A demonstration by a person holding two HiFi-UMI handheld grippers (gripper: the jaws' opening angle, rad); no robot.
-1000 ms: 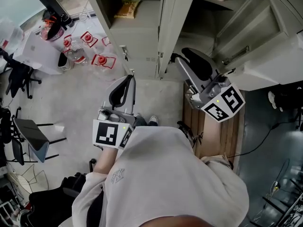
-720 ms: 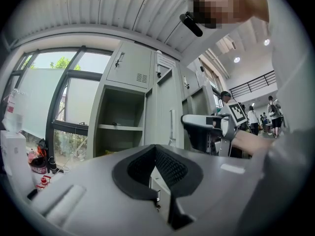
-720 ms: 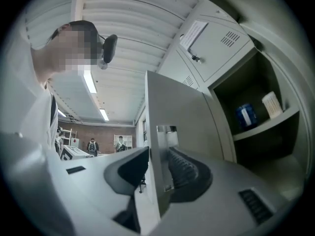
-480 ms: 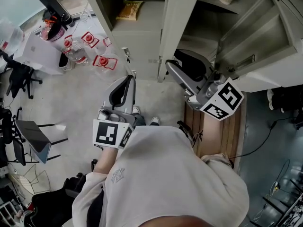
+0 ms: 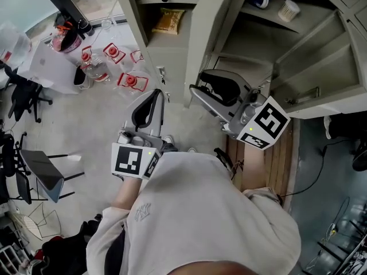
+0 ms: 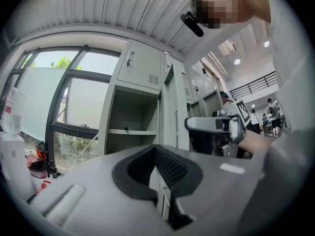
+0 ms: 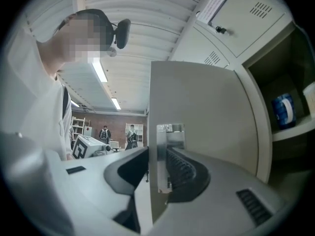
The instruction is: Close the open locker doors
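Right claw (image 7: 158, 168) pinches the locker door (image 7: 206, 117) at its free edge, good leverage for swinging it shut; left claw (image 6: 157, 168) sits closed, empty

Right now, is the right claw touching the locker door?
Touching. The right gripper view shows the edge of the door between the jaws of the right claw, whose ribbed pad lies against the latch plate with no gap.
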